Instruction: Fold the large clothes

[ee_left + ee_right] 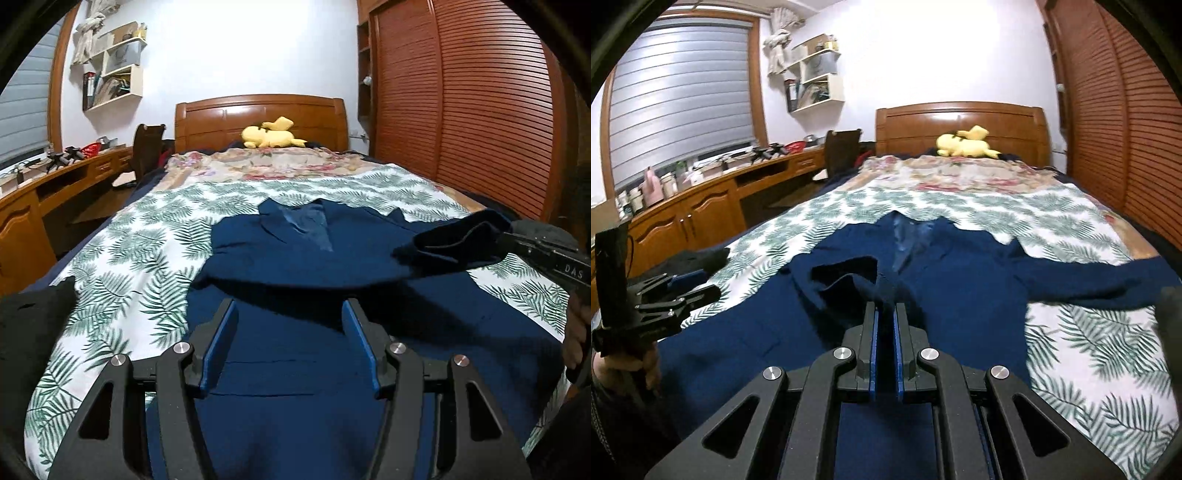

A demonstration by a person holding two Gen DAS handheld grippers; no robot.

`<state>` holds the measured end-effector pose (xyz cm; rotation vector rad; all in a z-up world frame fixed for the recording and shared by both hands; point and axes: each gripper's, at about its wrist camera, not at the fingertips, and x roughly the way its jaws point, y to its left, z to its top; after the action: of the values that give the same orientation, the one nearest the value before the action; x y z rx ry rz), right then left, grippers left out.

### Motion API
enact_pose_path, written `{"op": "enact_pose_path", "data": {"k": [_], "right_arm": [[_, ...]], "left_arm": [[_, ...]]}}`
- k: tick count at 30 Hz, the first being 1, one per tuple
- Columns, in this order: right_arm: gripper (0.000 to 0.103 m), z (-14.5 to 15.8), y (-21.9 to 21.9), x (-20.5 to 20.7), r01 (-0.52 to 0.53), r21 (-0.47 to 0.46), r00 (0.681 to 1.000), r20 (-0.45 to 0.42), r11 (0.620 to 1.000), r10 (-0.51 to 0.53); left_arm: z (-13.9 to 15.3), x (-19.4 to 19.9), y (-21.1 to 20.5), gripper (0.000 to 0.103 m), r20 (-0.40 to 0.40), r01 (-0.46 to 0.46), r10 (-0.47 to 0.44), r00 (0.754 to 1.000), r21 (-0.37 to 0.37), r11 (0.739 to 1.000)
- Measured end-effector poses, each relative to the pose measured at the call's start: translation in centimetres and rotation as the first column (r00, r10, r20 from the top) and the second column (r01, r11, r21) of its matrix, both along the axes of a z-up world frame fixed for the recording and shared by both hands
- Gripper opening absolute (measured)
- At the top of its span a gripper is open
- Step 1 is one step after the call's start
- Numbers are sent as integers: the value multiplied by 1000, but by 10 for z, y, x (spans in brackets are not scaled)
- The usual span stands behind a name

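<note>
A navy blue jacket lies spread front-up on the fern-print bedspread, collar toward the headboard. My left gripper hovers open over the jacket's lower body, nothing between its blue pads. My right gripper is shut on a jacket sleeve near the cuff, which it holds lifted over the jacket's middle. From the left wrist view, the right gripper enters from the right with the cuff hanging ahead of it. The left gripper shows at the left of the right wrist view, held by a hand.
A black garment lies at the bed's left edge. A yellow plush toy sits by the wooden headboard. A wooden desk and chair stand left of the bed, louvred wardrobe doors to the right.
</note>
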<state>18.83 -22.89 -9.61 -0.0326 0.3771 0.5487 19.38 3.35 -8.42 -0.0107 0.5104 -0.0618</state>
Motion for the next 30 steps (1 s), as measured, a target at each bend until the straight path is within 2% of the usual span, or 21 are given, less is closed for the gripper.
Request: {"op": "enact_pose_path", "data": {"k": [5, 12, 16, 21, 23, 24, 25, 30], "right_arm": [[7, 1, -7, -15, 40, -5, 999, -9, 999, -40], [7, -21, 12, -8, 16, -58, 989, -148, 998, -24], [8, -23, 20, -10, 6, -78, 984, -175, 997, -20], [22, -15, 26, -18, -11, -106, 990, -142, 994, -4], [36, -13, 24, -13, -24, -130, 995, -102, 991, 11], [49, -12, 28, -15, -23, -148, 997, -82, 989, 11], [55, -13, 30, -16, -27, -152, 997, -69, 988, 17], [56, -27, 39, -5, -81, -143, 993, -97, 986, 68]], "left_arm": [[-1, 3, -9, 60, -38, 33, -34, 999, -23, 999], [1, 2, -16, 60, -48, 65, -66, 997, -36, 997], [2, 1, -19, 60, -46, 70, -71, 996, -25, 997], [2, 0, -20, 60, -47, 73, -74, 996, -19, 997], [2, 0, -20, 60, -45, 74, -74, 996, -17, 997], [2, 0, -20, 60, -45, 73, -74, 996, -16, 997], [2, 1, -20, 60, -45, 73, -74, 996, -17, 997], [1, 1, -21, 60, -51, 76, -76, 996, -13, 997]]}}
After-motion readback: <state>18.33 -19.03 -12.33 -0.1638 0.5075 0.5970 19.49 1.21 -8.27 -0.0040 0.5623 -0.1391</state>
